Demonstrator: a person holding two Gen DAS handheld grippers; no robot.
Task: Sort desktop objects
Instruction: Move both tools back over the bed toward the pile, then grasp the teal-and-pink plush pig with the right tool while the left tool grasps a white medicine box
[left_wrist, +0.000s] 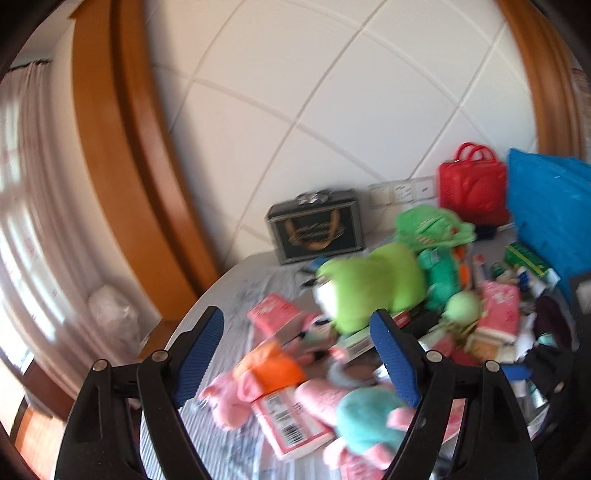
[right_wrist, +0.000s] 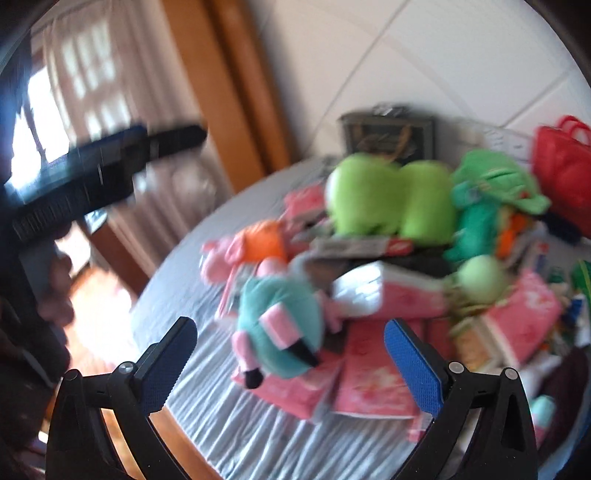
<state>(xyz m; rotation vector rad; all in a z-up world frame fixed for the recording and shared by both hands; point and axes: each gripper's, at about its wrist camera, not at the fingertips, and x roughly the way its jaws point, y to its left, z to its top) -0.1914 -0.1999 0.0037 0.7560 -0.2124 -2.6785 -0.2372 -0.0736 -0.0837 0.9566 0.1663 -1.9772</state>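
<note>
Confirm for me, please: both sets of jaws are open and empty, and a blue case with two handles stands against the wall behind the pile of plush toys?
Not quite: the case with two handles is red, not blue, as the left wrist view shows. It does stand against the wall behind the plush toys, and both sets of jaws are open and empty.

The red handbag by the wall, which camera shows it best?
The left wrist view: the whole red handbag, handles included, stands fairly sharp. In the right wrist view it is blurred and cut by the edge.
</note>
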